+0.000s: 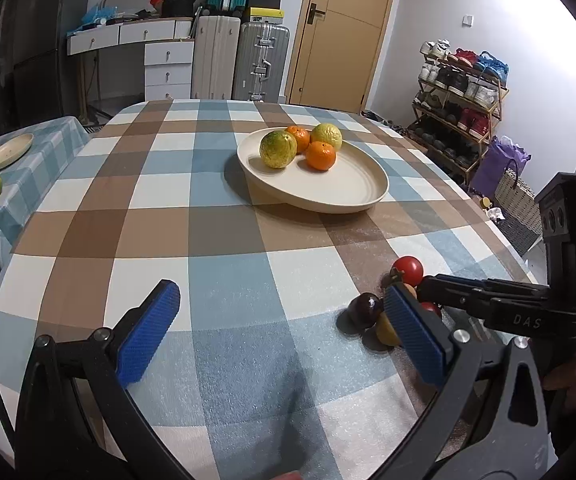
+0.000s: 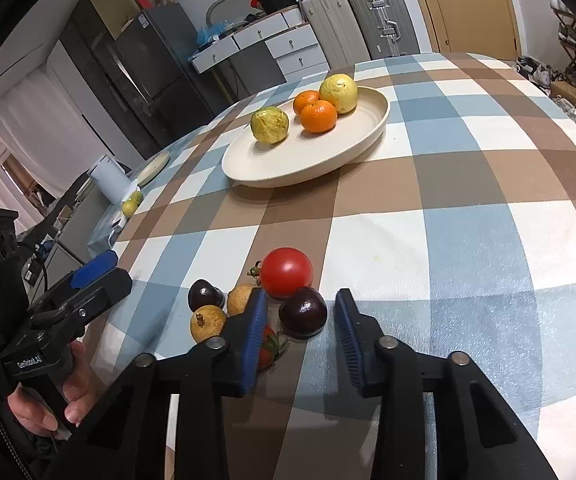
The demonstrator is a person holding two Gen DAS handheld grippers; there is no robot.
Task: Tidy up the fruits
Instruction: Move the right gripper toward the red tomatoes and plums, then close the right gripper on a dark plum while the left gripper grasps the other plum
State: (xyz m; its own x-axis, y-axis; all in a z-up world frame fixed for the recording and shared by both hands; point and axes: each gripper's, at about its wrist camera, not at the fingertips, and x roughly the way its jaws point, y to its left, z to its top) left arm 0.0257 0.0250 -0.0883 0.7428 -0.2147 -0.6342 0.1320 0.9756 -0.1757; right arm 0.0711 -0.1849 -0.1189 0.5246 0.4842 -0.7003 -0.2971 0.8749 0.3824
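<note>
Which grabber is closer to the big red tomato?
Right. The right gripper sits open just in front of the tomato, around a dark plum. The left gripper is off to the tomato's left.

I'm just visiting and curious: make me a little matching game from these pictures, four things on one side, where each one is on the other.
Things:
1. round orange tangerine
2. big red tomato
3. dark purple round fruit
4. left gripper

Places:
A. between the right gripper's open fingers
B. on the cream oval plate
C. open above bare checked tablecloth
D. on the cloth, just beyond the dark fruit

Pairs: 1-B, 2-D, 3-A, 4-C
</note>
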